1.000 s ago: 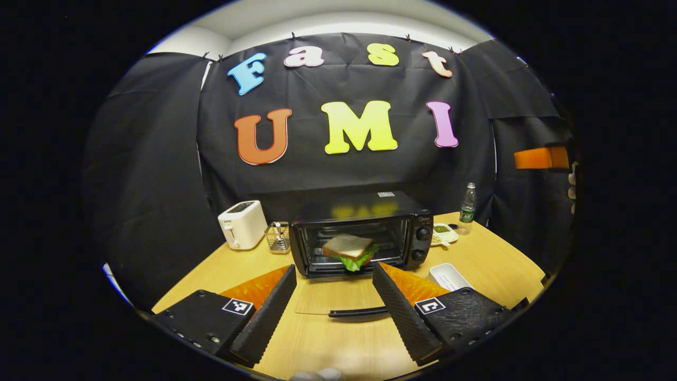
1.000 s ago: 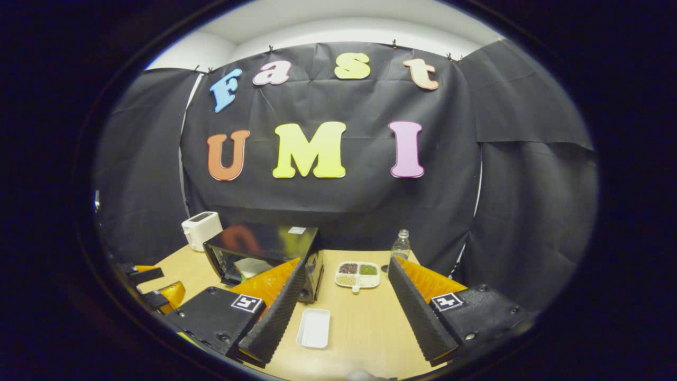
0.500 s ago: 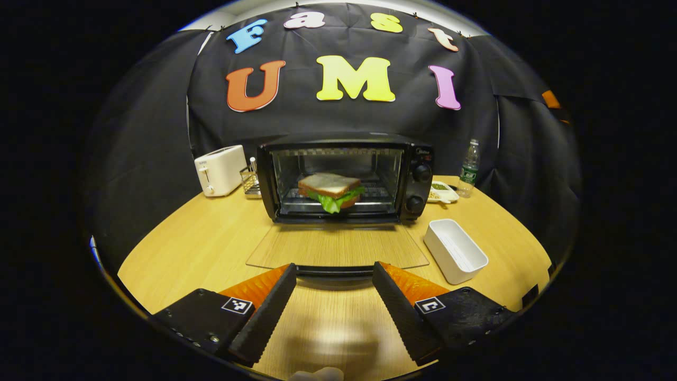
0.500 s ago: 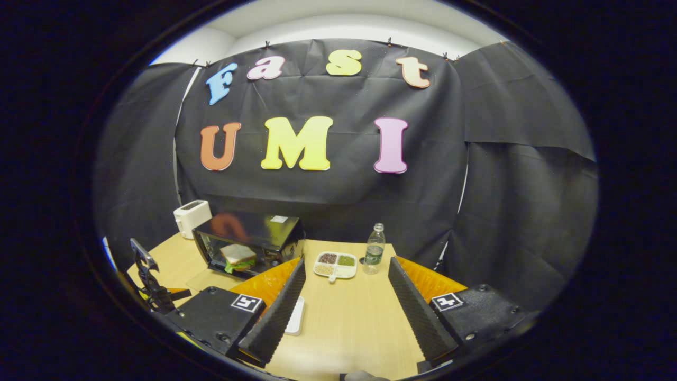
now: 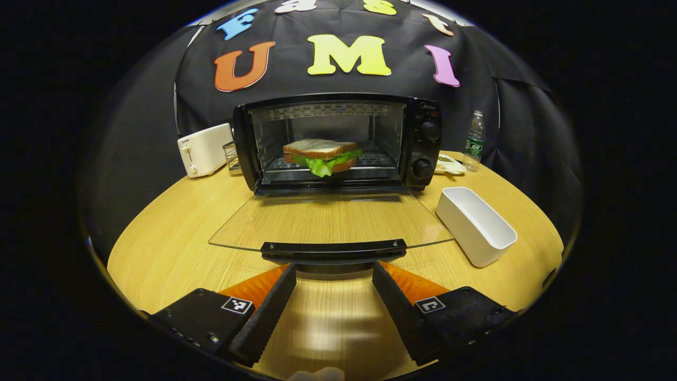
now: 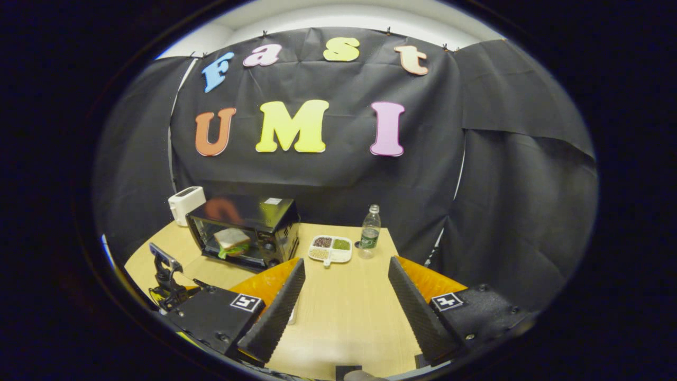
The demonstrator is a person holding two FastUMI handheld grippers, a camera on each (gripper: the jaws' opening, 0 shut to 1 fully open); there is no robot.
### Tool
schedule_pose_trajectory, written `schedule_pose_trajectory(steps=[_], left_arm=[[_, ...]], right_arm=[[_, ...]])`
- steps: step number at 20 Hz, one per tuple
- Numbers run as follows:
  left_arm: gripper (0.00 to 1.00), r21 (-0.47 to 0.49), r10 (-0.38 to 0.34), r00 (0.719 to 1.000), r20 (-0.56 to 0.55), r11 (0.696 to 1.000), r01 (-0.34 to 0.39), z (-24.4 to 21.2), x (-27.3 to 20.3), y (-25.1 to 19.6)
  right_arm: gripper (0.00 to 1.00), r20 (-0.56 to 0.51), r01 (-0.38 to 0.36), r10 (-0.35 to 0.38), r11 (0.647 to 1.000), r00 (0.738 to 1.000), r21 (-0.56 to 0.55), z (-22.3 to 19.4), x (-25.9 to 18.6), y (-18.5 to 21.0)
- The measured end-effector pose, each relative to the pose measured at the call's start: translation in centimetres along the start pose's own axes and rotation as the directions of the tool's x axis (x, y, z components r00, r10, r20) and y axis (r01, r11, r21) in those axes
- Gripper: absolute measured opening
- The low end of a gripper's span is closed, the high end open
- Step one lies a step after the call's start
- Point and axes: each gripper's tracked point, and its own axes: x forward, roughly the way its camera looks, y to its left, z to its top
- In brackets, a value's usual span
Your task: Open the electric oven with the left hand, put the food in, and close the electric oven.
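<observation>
- Wooden table (image 5: 174,248) carries everything; the electric oven (image 5: 338,140) stands at its far middle with the glass door (image 5: 330,219) folded flat toward the near side.
- Sandwich (image 5: 321,156), the food, already sits on the rack inside, so closing looks like the step in hand.
- Left gripper (image 5: 333,275) hovers just near of the door handle (image 5: 333,248), jaws wide and empty; I would slide under the handle's middle and lift evenly along the hinge arc.
- Right gripper (image 6: 344,288) waits well right, jaws wide, holding nothing.
- White tray (image 5: 476,225), right of the door, looks empty.
- Divided dish (image 6: 330,248) holds dark, green and pale grains.
- Bottle (image 6: 369,233) stands beside it.
</observation>
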Motion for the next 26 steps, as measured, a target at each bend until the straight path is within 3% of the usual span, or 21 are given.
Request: schedule_pose_trajectory(steps=[6,7,8,12,20,26], left_arm=[[0.96,-0.024,-0.005,1.000,-0.008,1.000,0.005,0.8,-0.3,0.3],[1.00,-0.020,-0.007,1.000,-0.010,1.000,0.007,1.0,-0.3,0.2],[0.95,-0.011,-0.006,1.000,-0.011,1.000,0.006,1.3,-0.5,0.3],[0.95,-0.016,-0.002,1.000,0.006,1.000,0.002,3.3,-1.2,0.4],[0.96,-0.012,-0.005,0.993,0.117,1.000,0.006,10.8,-2.4,0.7],[0.96,0.003,0.008,0.981,0.195,1.000,-0.009,17.2,-0.4,1.5]], right_arm=[[0.92,-0.003,-0.013,0.013,1.000,1.000,-0.002,0.6,0.8,1.0],[0.92,-0.001,-0.014,0.014,1.000,1.000,-0.004,0.6,1.0,1.1],[0.92,0.000,-0.016,0.016,1.000,1.000,-0.006,0.8,1.1,1.2],[0.92,0.011,-0.028,0.028,1.000,1.000,0.001,1.7,1.4,1.7],[0.92,0.035,-0.028,0.027,0.999,0.999,0.029,3.2,2.2,1.4],[0.92,0.050,-0.016,0.014,0.999,0.999,0.041,4.3,2.9,1.3]])
